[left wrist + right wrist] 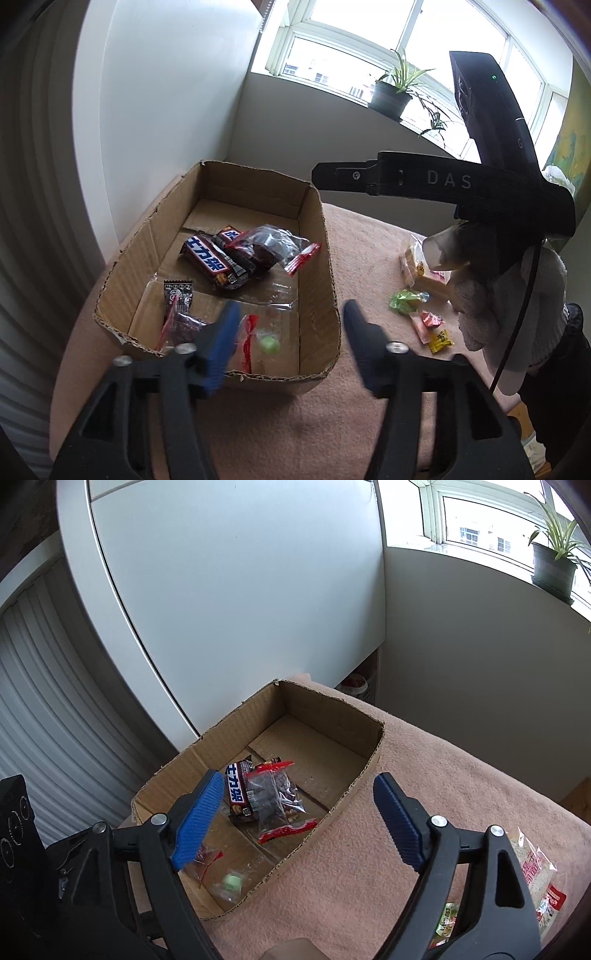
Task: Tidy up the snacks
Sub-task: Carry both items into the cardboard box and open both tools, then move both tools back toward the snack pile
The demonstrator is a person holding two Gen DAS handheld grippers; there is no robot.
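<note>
crinkly plastic snack packets (236, 258) in a torn corrugated cardboard box (317, 258)

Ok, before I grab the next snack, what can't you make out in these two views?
- Left wrist view: the pale biscuit packet on the pink cloth is half hidden by the gloved hand.
- Right wrist view: the green wrapped sweet is mostly covered by the right gripper, which is open and empty.
- Left wrist view: the left gripper, open, blurs over the clear packet with the green candy in the brown cardboard box.
</note>
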